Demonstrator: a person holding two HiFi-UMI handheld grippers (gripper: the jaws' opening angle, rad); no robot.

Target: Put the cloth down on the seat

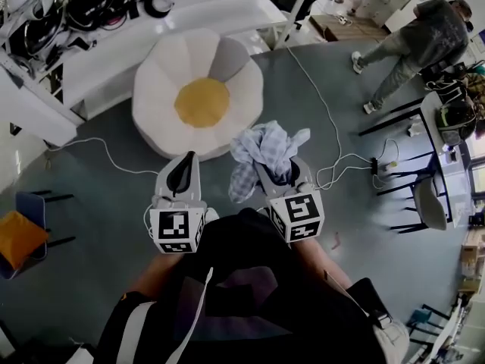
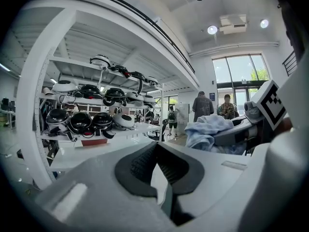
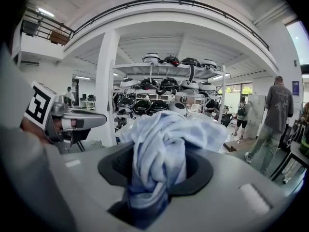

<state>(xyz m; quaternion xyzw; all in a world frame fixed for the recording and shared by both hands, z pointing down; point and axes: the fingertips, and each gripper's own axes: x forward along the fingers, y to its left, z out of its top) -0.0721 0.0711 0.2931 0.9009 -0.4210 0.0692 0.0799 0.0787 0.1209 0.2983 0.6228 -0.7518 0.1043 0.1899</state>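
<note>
Cloth (image 1: 267,152) first: where is it at this moment?

— It is bunched in the right claw (image 1: 282,177), held in the air above the floor (image 1: 91,203). In the right gripper view the blue-white checked fabric fills the gap between the two pads, so this claw is closed on it at a middle width. One tail hangs down at the left of the claw.

— And the seat?

— The seat (image 1: 155,89), a white flower-shaped cushion with a yellow centre, lies on the floor ahead and somewhat to the left. The cloth is near its front edge but, as I judge, not above it.

— What about the left claw?

— The left claw (image 1: 184,174) is closed with nothing between its pads. It points toward the seat, beside the right one.

— So how to do this step well?

— I would bring the right claw forward and left until the bundle is over the yellow centre. Then I would lower it so that the hanging tail touches the cushion first, and only then let the pads go apart. If the claw opens too high or too early, the cloth can slide from a petal to the floor. Also, a white cable (image 1: 317,101) runs over the floor at the right of the seat; better to watch the feet there.
</note>
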